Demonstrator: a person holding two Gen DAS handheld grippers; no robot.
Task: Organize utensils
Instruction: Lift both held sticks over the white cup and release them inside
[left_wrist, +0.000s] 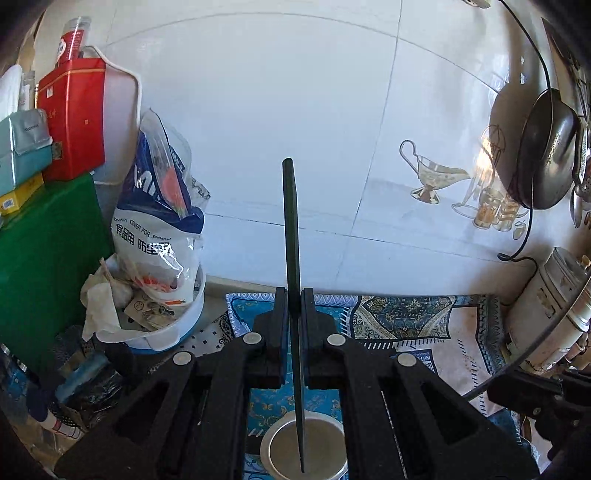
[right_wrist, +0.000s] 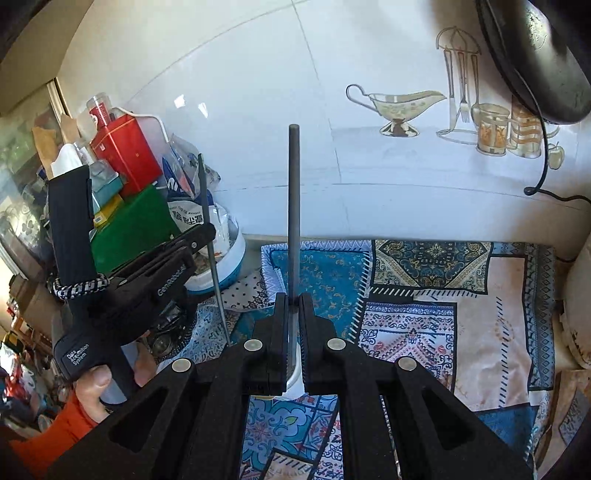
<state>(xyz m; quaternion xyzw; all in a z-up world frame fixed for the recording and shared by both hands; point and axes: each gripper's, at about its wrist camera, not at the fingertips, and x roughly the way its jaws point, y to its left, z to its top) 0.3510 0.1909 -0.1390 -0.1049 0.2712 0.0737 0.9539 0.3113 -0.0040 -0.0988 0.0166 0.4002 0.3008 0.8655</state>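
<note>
In the left wrist view my left gripper (left_wrist: 294, 295) is shut on a dark, thin, chopstick-like utensil (left_wrist: 291, 221). The utensil stands upright, and its lower end hangs over a round metal cup (left_wrist: 280, 454) on the cloth. In the right wrist view my right gripper (right_wrist: 293, 299) is shut on a grey rod-like utensil (right_wrist: 294, 203), also upright. A white rim (right_wrist: 295, 387) shows just below its jaws. A hand carries the left gripper (right_wrist: 208, 232) at the left of that view, with its thin utensil (right_wrist: 205, 192) pointing up.
A patterned blue and beige cloth (right_wrist: 424, 295) covers the counter below a white tiled wall. At the left stand a red tin (left_wrist: 72, 118), a green box (left_wrist: 44, 266) and a white tub (left_wrist: 166, 332) with a plastic bag. A dark pan (left_wrist: 543, 147), a black cable and a metal canister (left_wrist: 546, 306) are on the right.
</note>
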